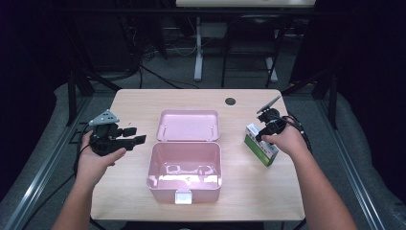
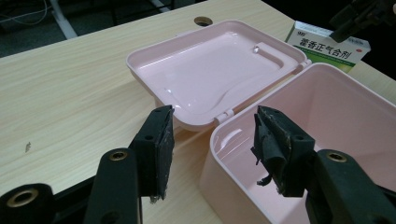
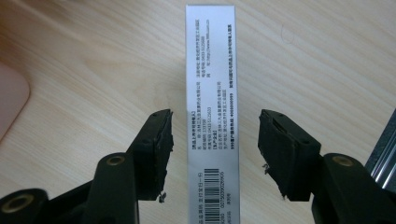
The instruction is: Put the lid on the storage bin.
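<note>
A pink plastic box (image 1: 186,171) sits open mid-table, its lid (image 1: 188,125) lying flat behind it; the box (image 2: 322,116) and lid (image 2: 210,70) also appear in the left gripper view. A green and white medicine carton (image 1: 261,145) stands on its long edge at the right. My right gripper (image 1: 269,125) hovers just above it, open, jaws on either side of the carton's silver edge (image 3: 211,93) with gaps both sides. My left gripper (image 1: 132,135) is open left of the box, its jaws (image 2: 212,149) framing the box's near corner without touching.
A round cable hole (image 1: 230,101) lies near the table's far edge. The light wood tabletop (image 1: 129,103) has bare room at the left and front right. Black frame legs and cables stand beyond the table.
</note>
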Demonstrator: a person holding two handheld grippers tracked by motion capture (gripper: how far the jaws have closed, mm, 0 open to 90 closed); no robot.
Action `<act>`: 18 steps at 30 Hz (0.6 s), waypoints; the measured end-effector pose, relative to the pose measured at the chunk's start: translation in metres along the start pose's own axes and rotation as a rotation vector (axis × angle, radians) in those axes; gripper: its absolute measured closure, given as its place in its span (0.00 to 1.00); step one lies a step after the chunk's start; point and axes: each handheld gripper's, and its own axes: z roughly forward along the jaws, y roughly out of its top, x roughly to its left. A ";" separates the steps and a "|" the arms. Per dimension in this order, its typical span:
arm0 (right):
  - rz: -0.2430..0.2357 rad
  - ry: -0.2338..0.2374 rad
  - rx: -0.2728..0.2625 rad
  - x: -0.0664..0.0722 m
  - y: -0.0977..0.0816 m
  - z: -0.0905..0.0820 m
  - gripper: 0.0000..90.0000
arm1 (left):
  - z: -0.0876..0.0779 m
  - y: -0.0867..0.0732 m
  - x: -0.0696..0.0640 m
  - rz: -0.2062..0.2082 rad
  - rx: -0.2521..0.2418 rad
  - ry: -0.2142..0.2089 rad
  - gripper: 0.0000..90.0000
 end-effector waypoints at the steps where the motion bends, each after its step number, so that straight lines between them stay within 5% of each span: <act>1: 0.011 0.000 0.002 0.000 0.000 0.002 0.51 | -0.001 0.000 0.001 -0.001 -0.001 0.004 0.53; 4: 0.015 0.001 0.027 -0.001 -0.001 0.008 0.54 | -0.003 0.000 0.002 -0.004 -0.007 0.006 0.53; 7: 0.027 0.025 0.031 -0.003 -0.002 0.012 0.67 | -0.005 0.000 0.004 -0.011 -0.012 0.010 0.53; 18: -0.003 0.040 0.118 0.008 -0.009 0.003 0.69 | -0.009 0.000 0.003 -0.012 -0.027 0.015 0.53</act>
